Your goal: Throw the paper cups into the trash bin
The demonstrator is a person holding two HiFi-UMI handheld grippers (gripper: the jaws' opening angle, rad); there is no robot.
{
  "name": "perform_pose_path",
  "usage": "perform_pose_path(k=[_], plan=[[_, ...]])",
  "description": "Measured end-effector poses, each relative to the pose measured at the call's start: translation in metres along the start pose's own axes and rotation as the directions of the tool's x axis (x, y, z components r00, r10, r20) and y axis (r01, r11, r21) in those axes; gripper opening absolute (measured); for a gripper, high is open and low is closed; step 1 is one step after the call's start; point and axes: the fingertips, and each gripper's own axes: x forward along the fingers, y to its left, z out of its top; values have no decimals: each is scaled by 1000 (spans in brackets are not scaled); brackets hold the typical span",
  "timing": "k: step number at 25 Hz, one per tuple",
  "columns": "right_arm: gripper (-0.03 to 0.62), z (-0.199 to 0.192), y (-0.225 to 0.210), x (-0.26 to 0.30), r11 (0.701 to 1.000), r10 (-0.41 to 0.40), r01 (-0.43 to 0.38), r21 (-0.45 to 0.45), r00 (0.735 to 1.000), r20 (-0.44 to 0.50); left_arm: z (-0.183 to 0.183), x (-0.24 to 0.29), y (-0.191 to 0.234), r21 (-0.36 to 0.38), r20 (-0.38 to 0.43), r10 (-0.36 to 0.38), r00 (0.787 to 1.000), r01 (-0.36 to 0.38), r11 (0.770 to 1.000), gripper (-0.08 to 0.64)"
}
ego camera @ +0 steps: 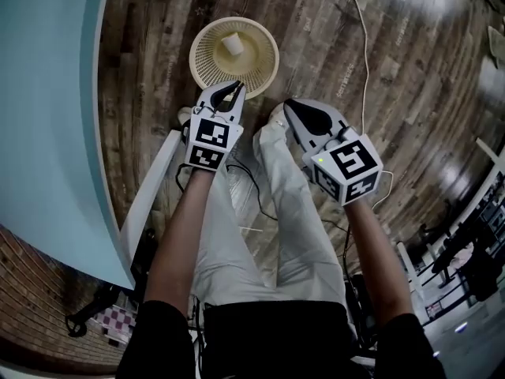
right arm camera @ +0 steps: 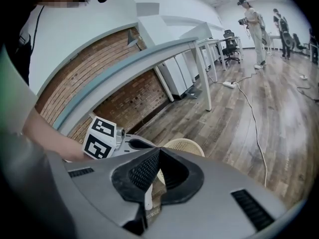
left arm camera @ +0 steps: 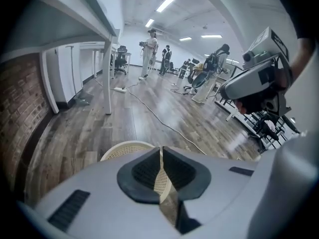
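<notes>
A cream mesh trash bin [ego camera: 234, 54] stands on the wooden floor ahead of the person's legs, and one white paper cup [ego camera: 232, 45] lies inside it. My left gripper [ego camera: 233, 88] hangs over the bin's near rim, shut with nothing between its jaws. My right gripper [ego camera: 289, 103] is just to the right of the bin, also shut and empty. In the left gripper view the bin [left arm camera: 124, 151] shows behind the closed tips of the left gripper [left arm camera: 161, 148]. The right gripper view shows the bin [right arm camera: 187, 146] past the right gripper [right arm camera: 159, 149], with the left gripper's marker cube [right arm camera: 99, 137] beside it.
A light blue table [ego camera: 47, 117] with a white leg [ego camera: 150, 188] fills the left side. A white cable [ego camera: 359, 22] runs across the floor to the right of the bin. Chairs and desks [ego camera: 465, 251] stand at the far right. People [left arm camera: 149, 51] stand far off in the room.
</notes>
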Motion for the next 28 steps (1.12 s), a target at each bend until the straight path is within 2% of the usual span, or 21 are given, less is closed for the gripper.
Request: perform_pose_path(k=[7,13,18,24,28], plan=[[3,28,25,-43,996,21,-22,-92,1000,-9,52,-54,-30,-57,56,-14,998,17,998,10],[3,63,45,-73,988,48,-47,-150,999,3,105,-104,-45,-43,114,-3,993,8,999,9],[3,102,60,-95,988,46,-34,-151,996,75,132,-145,-55,-26,135,-1,991,4,1000,9],[3,134,80,-114,979,86,-63,-193,990,111,161,-191,-63,-26,197,57,979,-52,998,9],[3,148,84,-125,974,92,-64,-218,988,120,179,-210,-61,-54,267,95,959,-84,995,9]])
